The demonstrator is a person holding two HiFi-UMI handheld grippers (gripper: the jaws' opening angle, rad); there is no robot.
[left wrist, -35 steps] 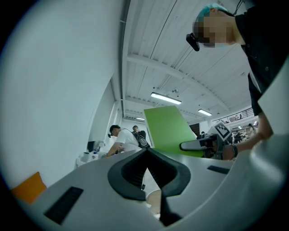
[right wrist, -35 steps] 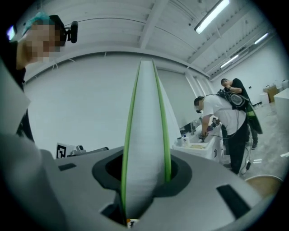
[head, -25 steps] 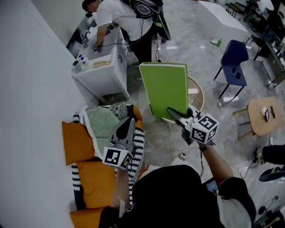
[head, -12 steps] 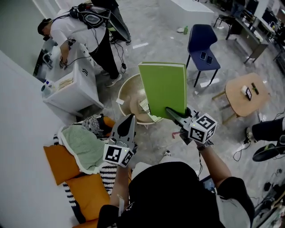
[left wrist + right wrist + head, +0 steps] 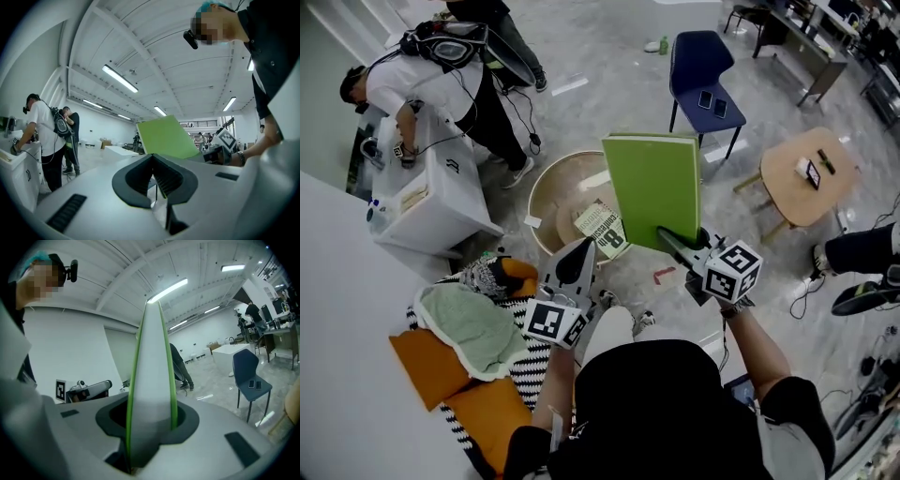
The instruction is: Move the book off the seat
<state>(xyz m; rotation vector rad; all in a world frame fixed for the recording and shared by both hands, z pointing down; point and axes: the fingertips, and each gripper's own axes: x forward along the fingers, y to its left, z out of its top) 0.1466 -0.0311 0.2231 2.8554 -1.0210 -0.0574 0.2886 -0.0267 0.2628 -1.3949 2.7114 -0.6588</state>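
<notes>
While the right gripper (image 5: 677,247) clamps its jaws on the lower edge of the flat, bright green hardcover book (image 5: 652,187), the book stands upright in the air in front of the person, its white page block facing up in the head view. In the right gripper view the book's edge runs straight up between the two dark pads, which press on both green covers. Held this way, the book is clear of the orange-cushioned seat (image 5: 417,361) at the lower left and sits over the right side of the round beige low table (image 5: 548,192). A small printed booklet (image 5: 602,228) lies on that table, just left of the book. The left gripper (image 5: 575,267) points forward beside the book with its jaws brought together and nothing between them. A black-and-white zigzag throw (image 5: 530,370) covers part of the seat, and a pale green knitted blanket (image 5: 469,323) lies on top of it. Further off, a navy blue chair (image 5: 701,70) carries two phones (image 5: 712,101) on its seat, and a round wooden side table (image 5: 792,173) stands to its right. At the upper left a person in a white shirt (image 5: 422,80) bends over a white cabinet (image 5: 436,211).
</notes>
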